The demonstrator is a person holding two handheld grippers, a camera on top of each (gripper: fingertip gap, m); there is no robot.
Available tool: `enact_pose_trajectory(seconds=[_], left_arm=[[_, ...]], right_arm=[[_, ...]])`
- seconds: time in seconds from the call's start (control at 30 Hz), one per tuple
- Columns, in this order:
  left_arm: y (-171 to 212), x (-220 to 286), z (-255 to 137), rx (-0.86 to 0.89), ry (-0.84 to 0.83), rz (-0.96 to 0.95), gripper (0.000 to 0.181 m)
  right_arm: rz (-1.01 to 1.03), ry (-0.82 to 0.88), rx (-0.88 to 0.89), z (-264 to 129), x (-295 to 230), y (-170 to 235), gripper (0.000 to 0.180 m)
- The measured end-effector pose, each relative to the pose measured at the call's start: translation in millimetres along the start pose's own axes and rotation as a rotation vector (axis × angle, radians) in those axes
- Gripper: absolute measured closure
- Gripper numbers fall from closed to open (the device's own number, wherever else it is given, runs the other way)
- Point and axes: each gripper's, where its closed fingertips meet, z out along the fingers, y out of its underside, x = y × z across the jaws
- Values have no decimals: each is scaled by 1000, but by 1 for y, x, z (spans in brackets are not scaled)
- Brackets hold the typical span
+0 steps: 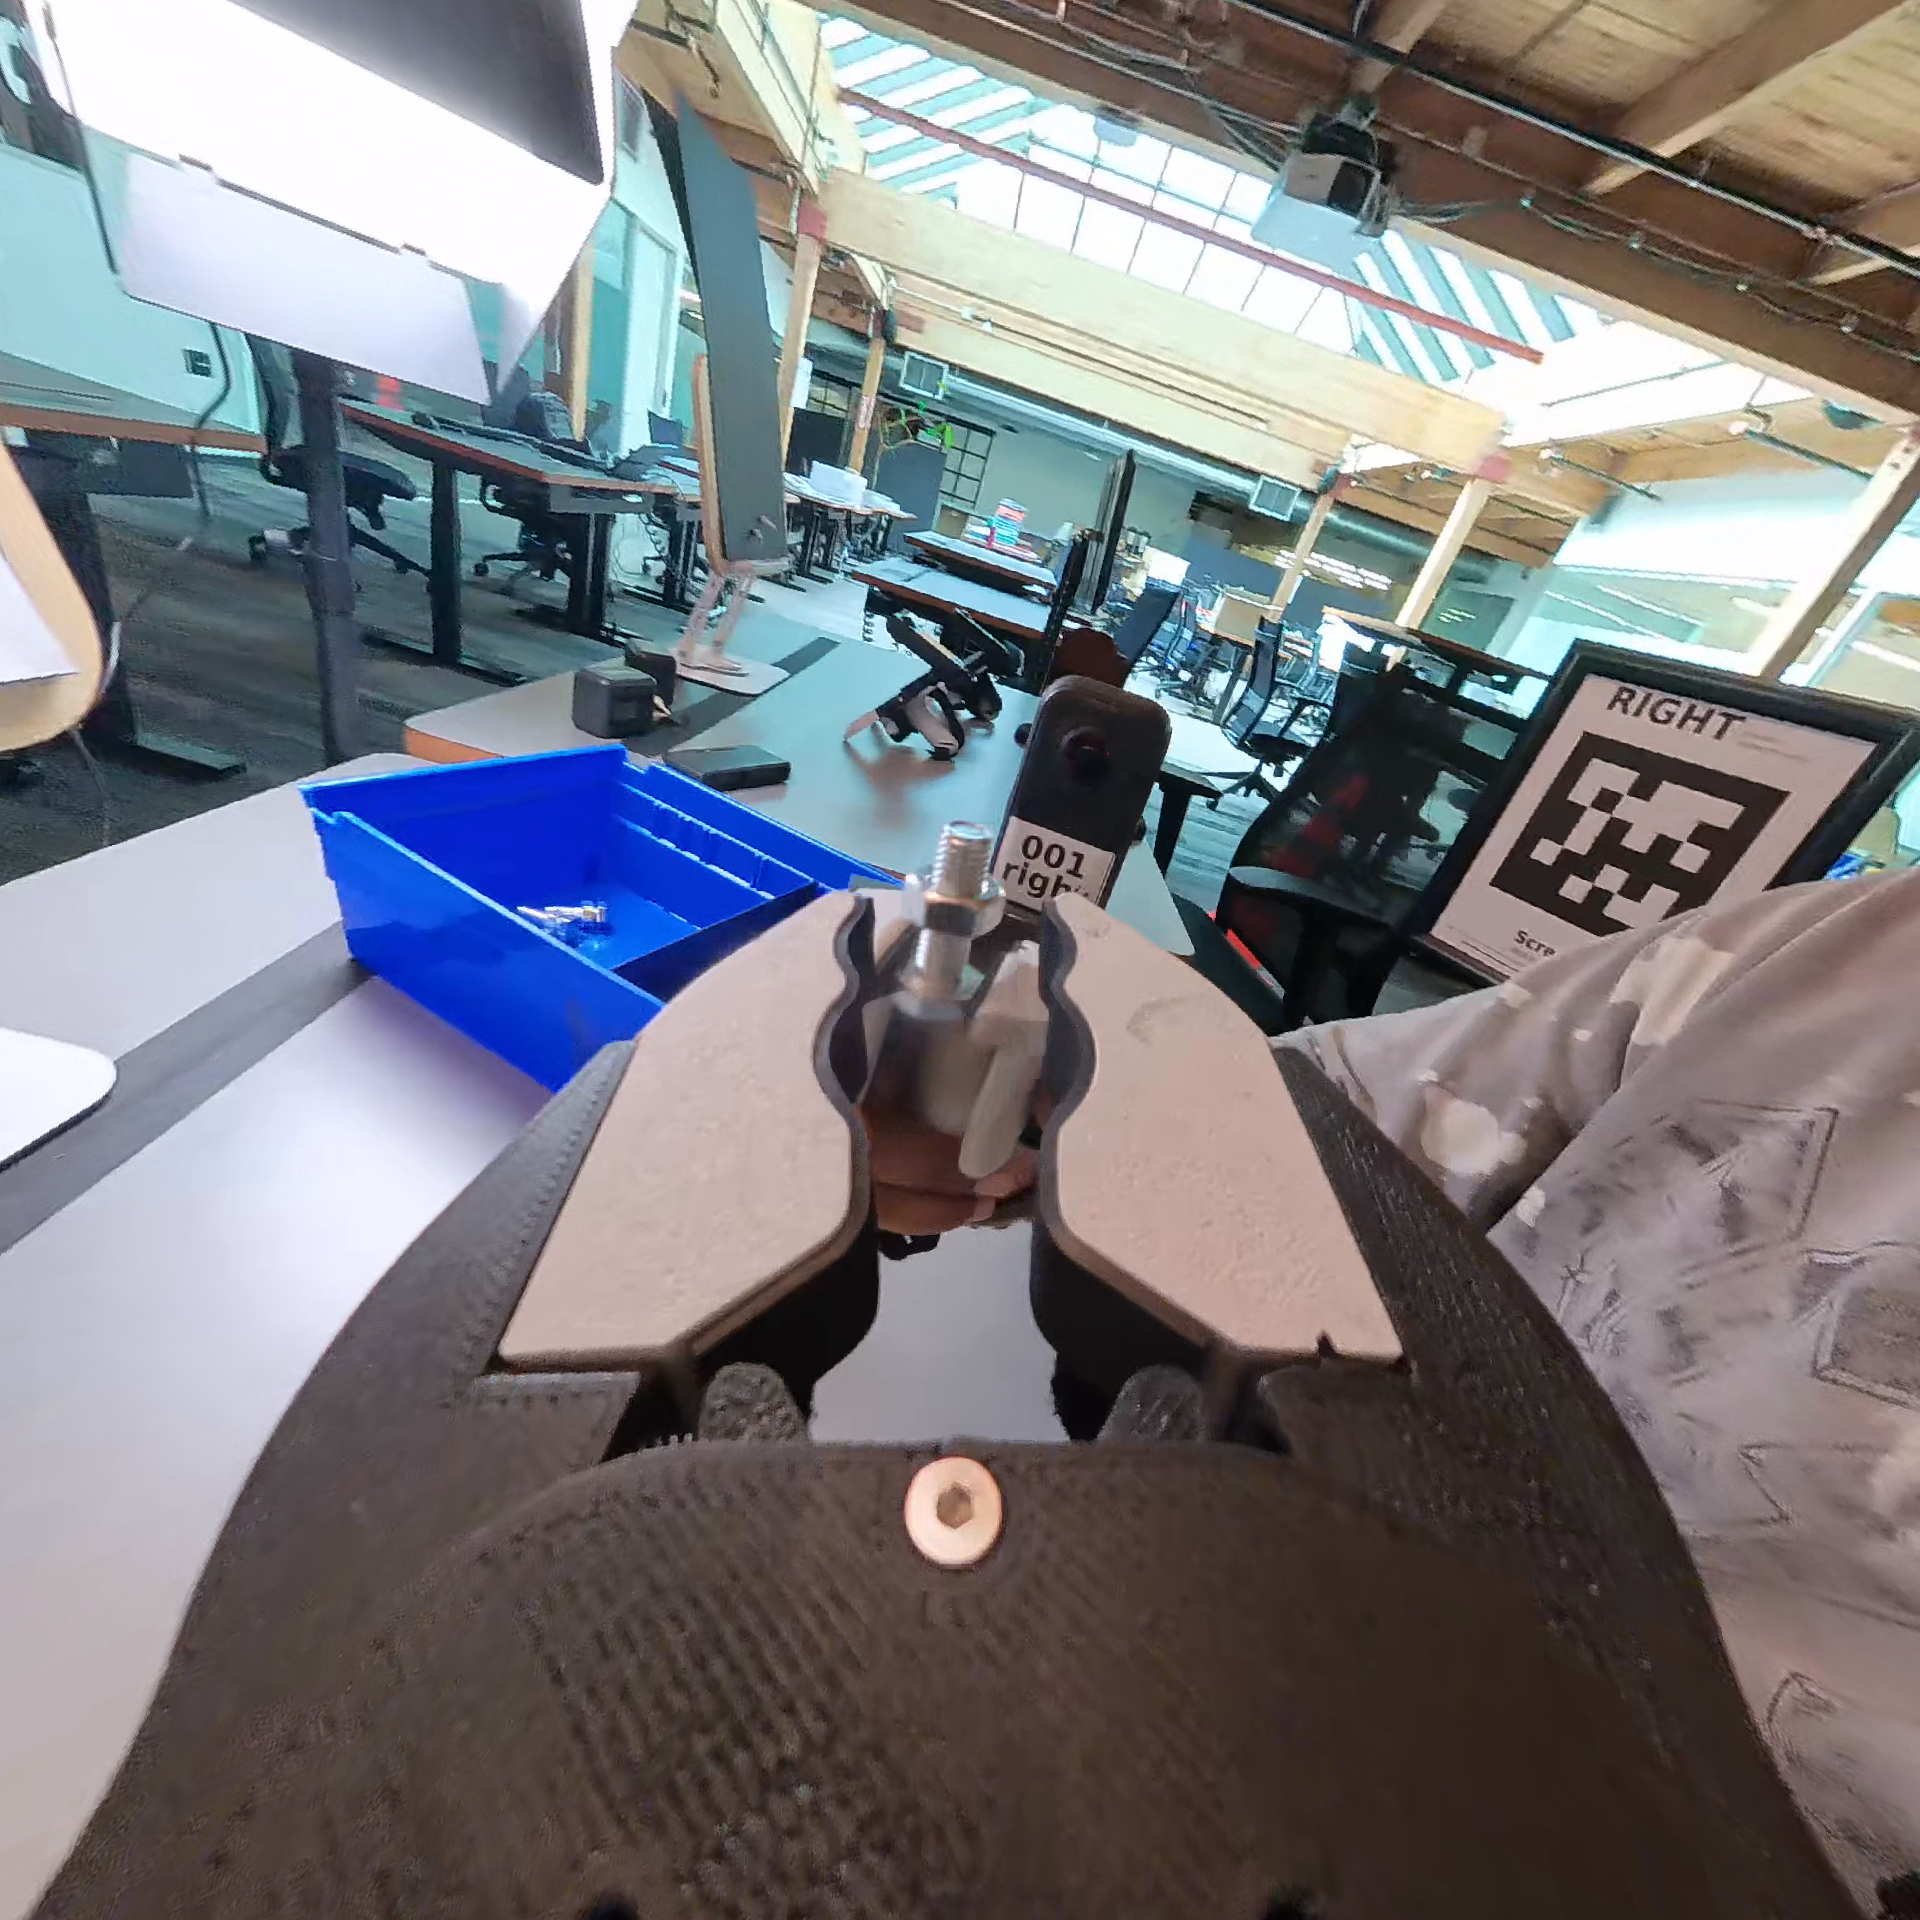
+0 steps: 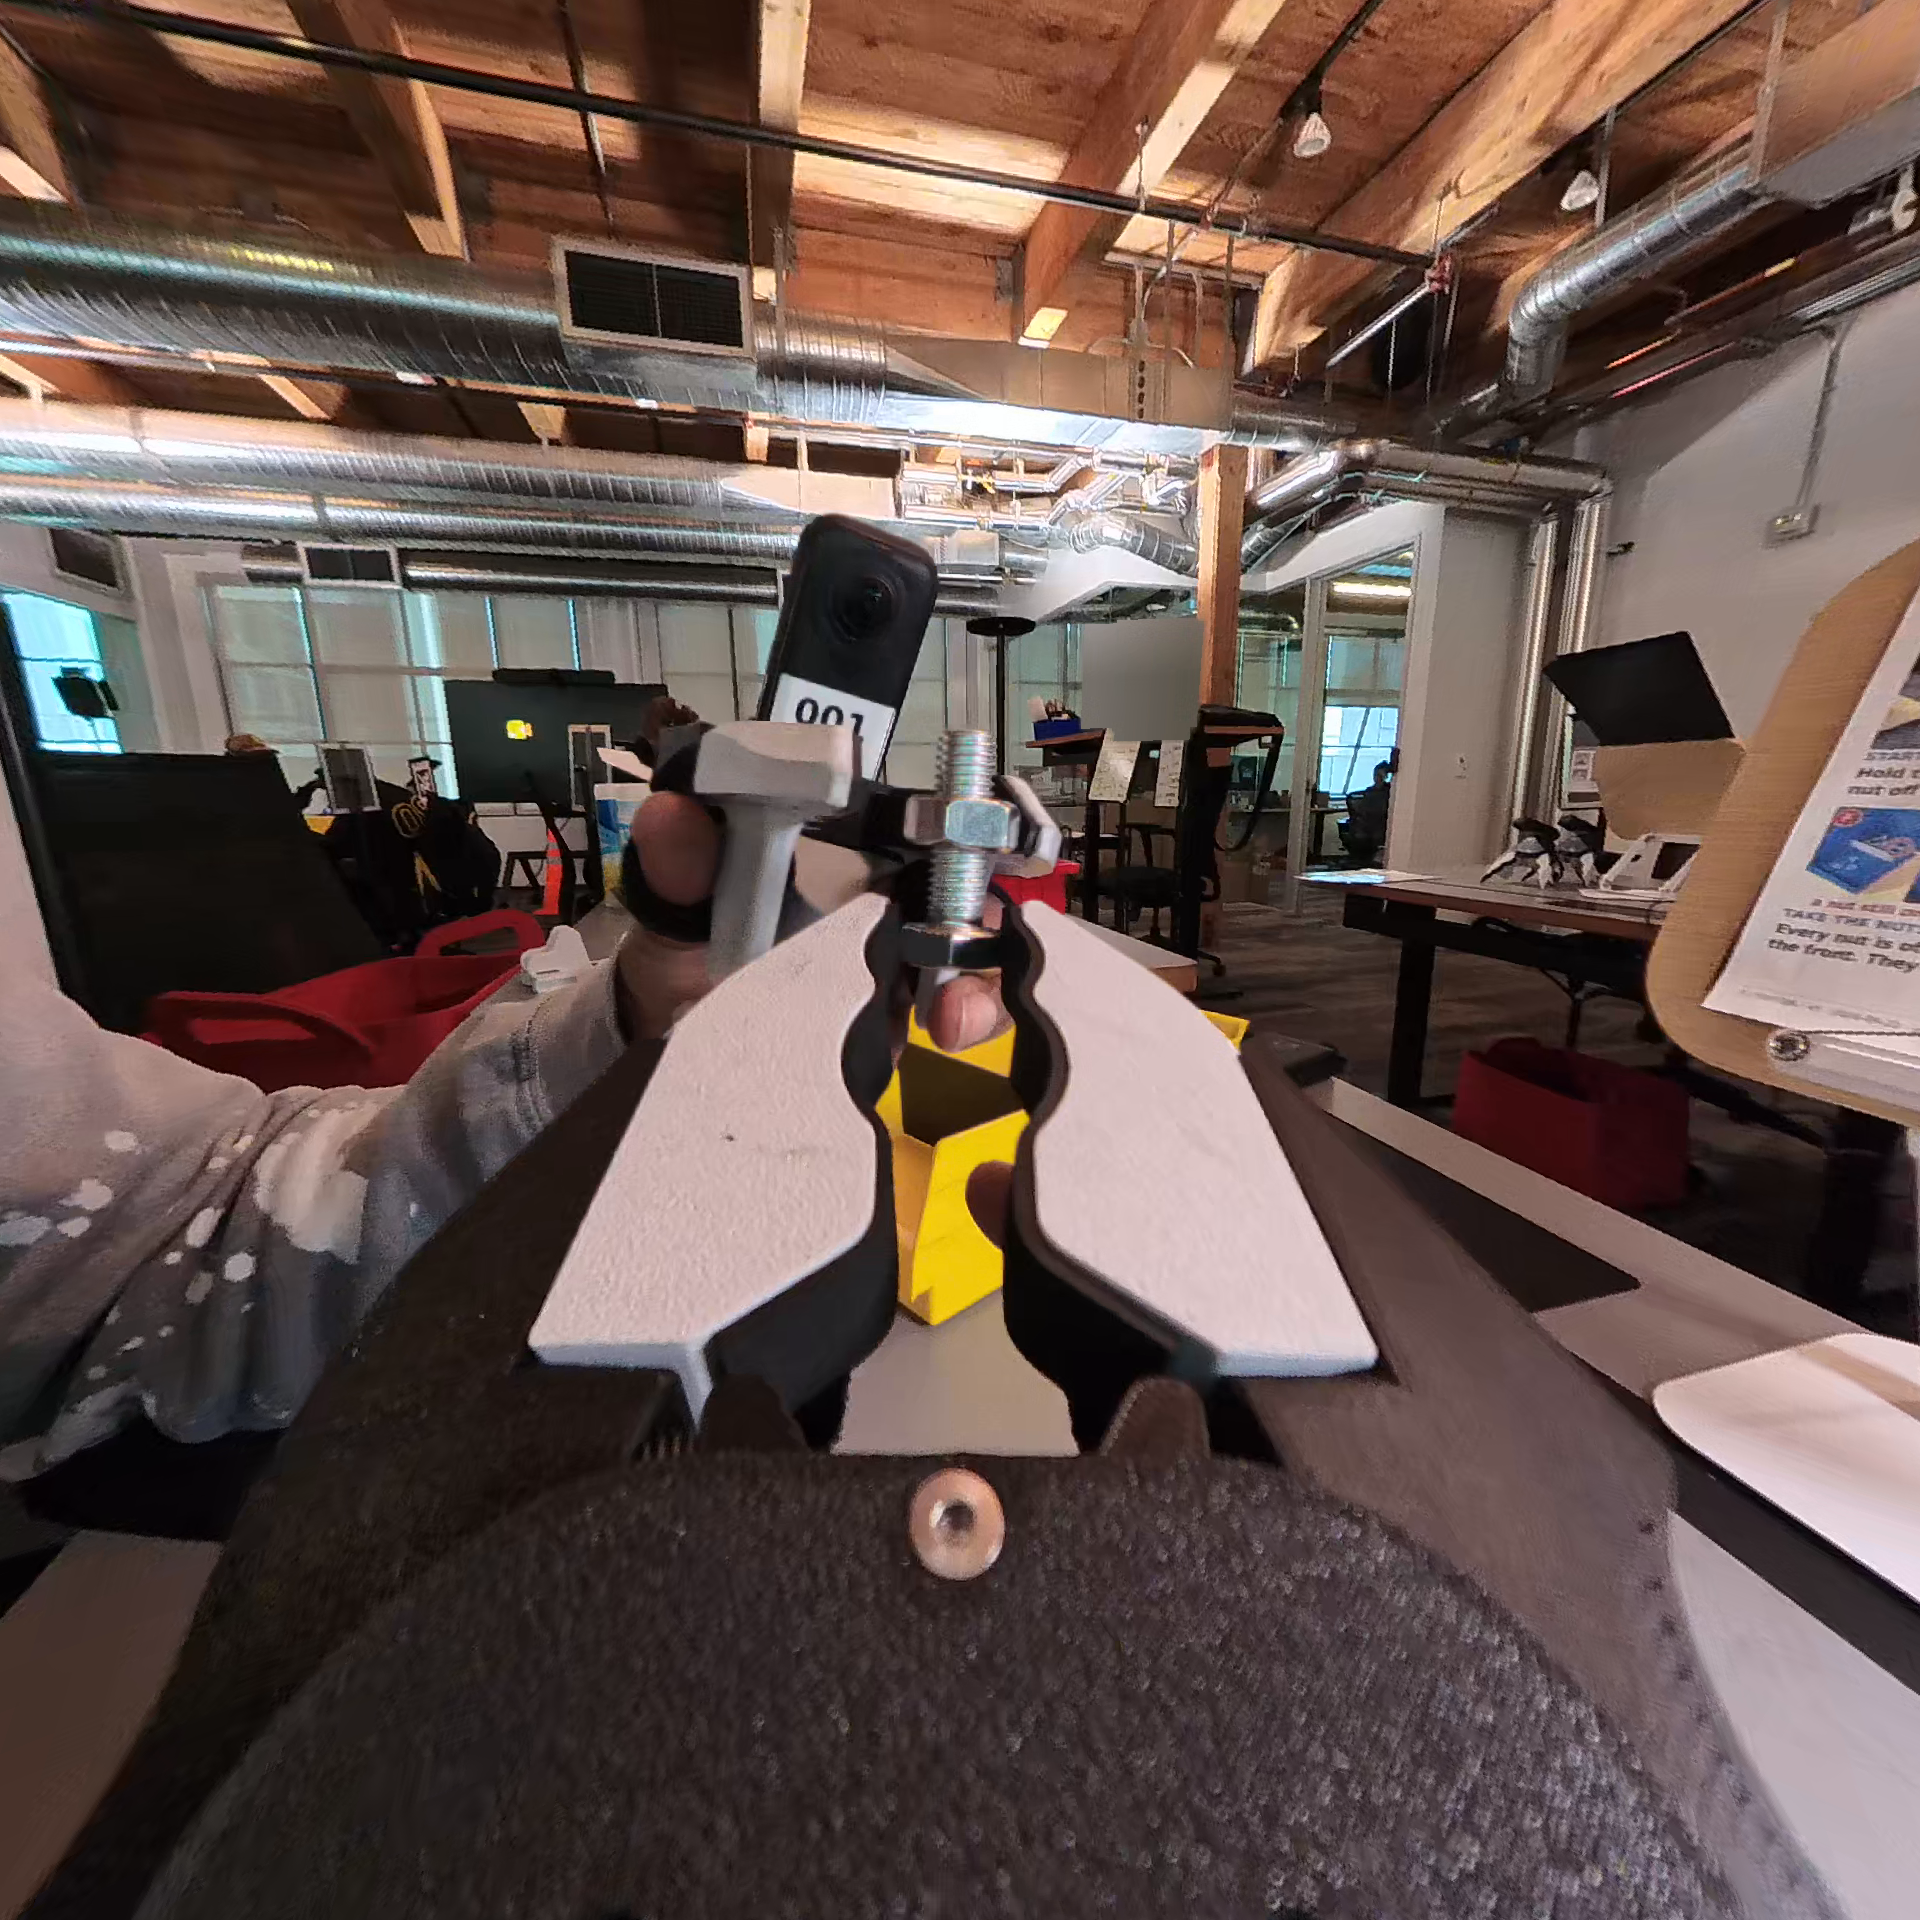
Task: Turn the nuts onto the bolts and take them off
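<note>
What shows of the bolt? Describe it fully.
The bolt is shiny, silvery metal, threaded along its whole visible shank, and it stands roughly upright in the air. The hex head at its bottom is pinched in the right tool. A hex nut sits about midway up the threads, gripped by the left tool. The bare threaded end pokes above the nut.

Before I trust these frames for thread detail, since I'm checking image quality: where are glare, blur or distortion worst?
Left wrist view: the lamp panel is blown out white, the sleeve smears, and the bolt stays fairly sharp. Right wrist view: the bolt threads are crisp, while fisheye bends the ceiling ducts.
</note>
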Motion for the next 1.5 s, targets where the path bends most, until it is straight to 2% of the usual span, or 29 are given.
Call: enact_pose_trajectory(seconds=[0.13,0.2,0.23,0.37,0.47,0.57,0.63,0.67,0.7,0.73,0.93,1.07,1.13,1.17,1.37,1.5], left_arm=[[1,-6,2,0,-39,15,152],[-3,-30,-8,17,-187,-11,177],[-3,-37,-13,14,-230,21,174],[-10,-18,-11,46,-106,-4,161],[-1,-4,0,-2,-43,7,150],[6,-7,4,-29,-61,14,146],[5,-10,1,-32,-59,-23,148],[3,-22,-3,-29,-135,-38,170],[3,-36,-9,-25,-228,2,171],[2,-40,-13,-27,-251,32,170],[0,-10,-3,-19,-78,1,152],[6,-9,4,-44,-79,14,151],[3,-30,-6,-36,-206,4,174],[3,-36,-10,-33,-235,25,173],[1,-10,-3,-27,-80,8,154],[7,-7,4,-43,-60,7,151]], right_arm=[[0,2,6,1,-2,-2,161],[24,-31,52,-4,-2,-10,161],[22,-30,55,-5,-2,-12,161],[8,-10,35,-3,0,-9,161],[2,3,9,-1,0,-2,161],[-9,-1,6,1,-4,-3,161],[1,5,25,-2,0,-5,161],[14,-15,54,-5,-1,-10,161],[29,-23,64,-6,0,-13,161],[22,-18,65,-6,0,-14,161],[6,9,24,-3,2,-5,161],[4,8,32,-2,0,-6,161],[28,-24,67,-6,-1,-13,161],[24,-21,68,-6,0,-15,161],[3,7,29,-4,2,-7,161],[-8,8,12,-1,-1,-4,161]])
